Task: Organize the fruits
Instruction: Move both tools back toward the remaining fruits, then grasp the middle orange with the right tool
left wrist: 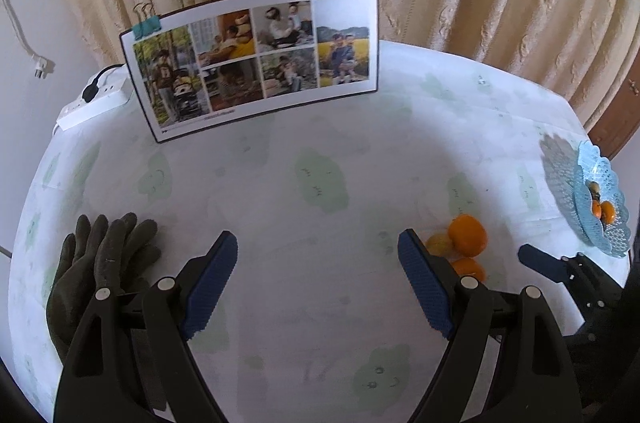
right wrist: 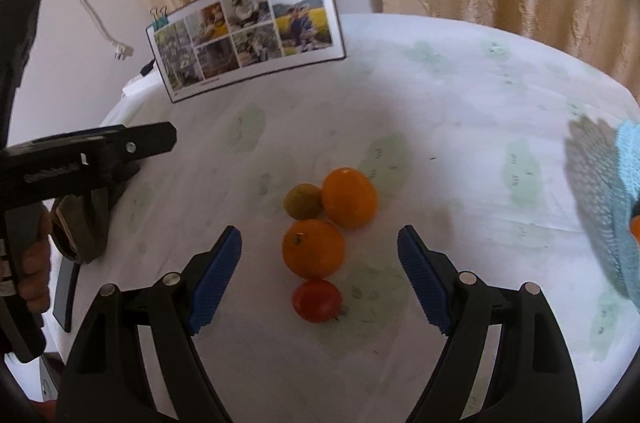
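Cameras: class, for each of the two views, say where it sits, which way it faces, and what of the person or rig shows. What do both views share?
Left wrist: on the left gripper, facing across the table to the photo board; the right gripper shows at right.
Right wrist: on the right gripper, facing the fruits; the left gripper and hand show.
Shared: board, fruits, basket.

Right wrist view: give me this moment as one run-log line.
right gripper: open, empty | below: four loose fruits, near orange, red fruit | blue basket: right edge | left gripper: open, empty
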Demonstrator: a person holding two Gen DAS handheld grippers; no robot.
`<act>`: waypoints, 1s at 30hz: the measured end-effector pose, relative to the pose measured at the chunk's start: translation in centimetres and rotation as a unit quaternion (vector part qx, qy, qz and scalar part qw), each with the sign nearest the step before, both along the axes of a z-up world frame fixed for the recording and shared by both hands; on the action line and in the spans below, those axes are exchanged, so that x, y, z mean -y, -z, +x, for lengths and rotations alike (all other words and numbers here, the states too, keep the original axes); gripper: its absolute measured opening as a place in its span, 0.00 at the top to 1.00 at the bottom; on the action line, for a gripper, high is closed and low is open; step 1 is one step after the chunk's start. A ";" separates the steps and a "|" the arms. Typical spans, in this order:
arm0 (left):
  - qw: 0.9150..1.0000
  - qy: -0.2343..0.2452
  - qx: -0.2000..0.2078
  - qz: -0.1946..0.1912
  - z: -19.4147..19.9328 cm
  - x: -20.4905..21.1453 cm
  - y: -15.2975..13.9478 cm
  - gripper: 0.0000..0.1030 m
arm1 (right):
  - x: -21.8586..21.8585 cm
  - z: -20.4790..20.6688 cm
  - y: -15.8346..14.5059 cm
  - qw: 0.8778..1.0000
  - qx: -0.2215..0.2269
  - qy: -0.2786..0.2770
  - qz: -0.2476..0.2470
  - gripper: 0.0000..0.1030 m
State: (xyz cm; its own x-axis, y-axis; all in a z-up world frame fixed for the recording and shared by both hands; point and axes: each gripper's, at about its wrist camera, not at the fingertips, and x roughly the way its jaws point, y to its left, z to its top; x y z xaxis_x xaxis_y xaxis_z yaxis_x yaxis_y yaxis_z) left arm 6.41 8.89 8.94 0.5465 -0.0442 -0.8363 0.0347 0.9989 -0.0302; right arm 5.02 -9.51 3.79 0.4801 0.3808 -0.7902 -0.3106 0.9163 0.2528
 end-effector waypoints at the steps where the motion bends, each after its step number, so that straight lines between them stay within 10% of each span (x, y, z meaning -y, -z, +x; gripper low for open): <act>1: 1.000 -0.001 -0.001 0.000 0.0 -0.2 0.0 0.20 | -0.3 0.2 0.3 1.000 -0.004 -0.002 -0.003 0.25; 11: 1.000 0.001 -0.009 -0.005 0.4 -1.2 0.7 0.20 | -1.7 1.4 2.7 0.999 -0.035 -0.009 -0.030 0.61; 30: 0.992 0.105 -0.013 -0.063 1.7 5.1 2.3 0.20 | 10.0 -1.5 -2.1 0.989 0.001 0.150 -0.013 0.61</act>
